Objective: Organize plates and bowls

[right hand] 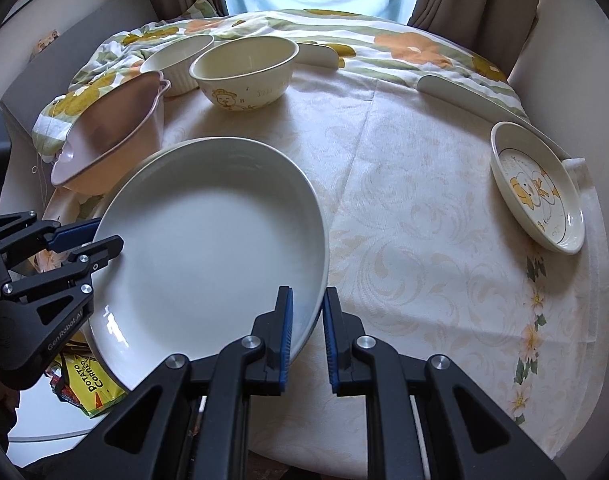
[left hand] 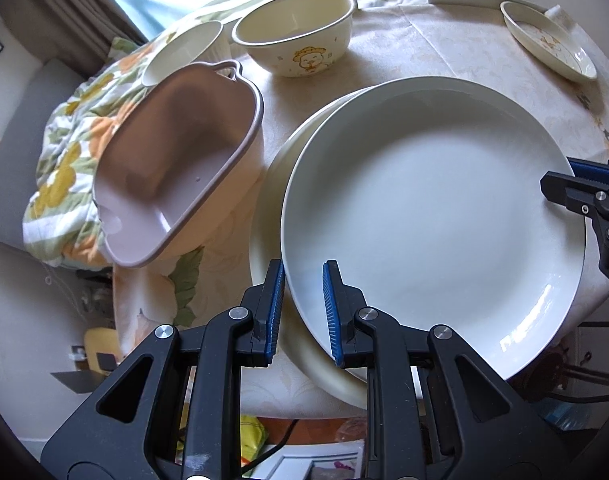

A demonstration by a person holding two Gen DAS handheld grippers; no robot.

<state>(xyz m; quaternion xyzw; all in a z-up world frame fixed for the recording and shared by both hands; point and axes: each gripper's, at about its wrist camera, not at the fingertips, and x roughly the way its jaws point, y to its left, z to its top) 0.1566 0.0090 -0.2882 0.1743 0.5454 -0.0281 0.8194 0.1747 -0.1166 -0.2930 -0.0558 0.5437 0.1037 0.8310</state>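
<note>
A large white plate [left hand: 432, 216] is held tilted above a second plate [left hand: 264, 224] lying on the table. My left gripper [left hand: 303, 308] is shut on the plate's near-left rim. My right gripper [right hand: 307, 332] is shut on its right rim [right hand: 318, 280]; it also shows in the left wrist view [left hand: 576, 188]. The left gripper shows at the left of the right wrist view [right hand: 92, 240]. A cream cartoon bowl [left hand: 294, 34], a white ribbed bowl [left hand: 184, 50] and a pink handled dish [left hand: 176, 160] stand at the back left. A small cartoon plate [right hand: 538, 188] lies at the right.
The round table [right hand: 424, 220] has a cream cloth, with a flowered blanket [left hand: 68, 152] bunched at its far left. Two white pieces [right hand: 456, 92] lie near the back. A snack packet [right hand: 92, 380] lies below the table edge. Curtains and a window are behind.
</note>
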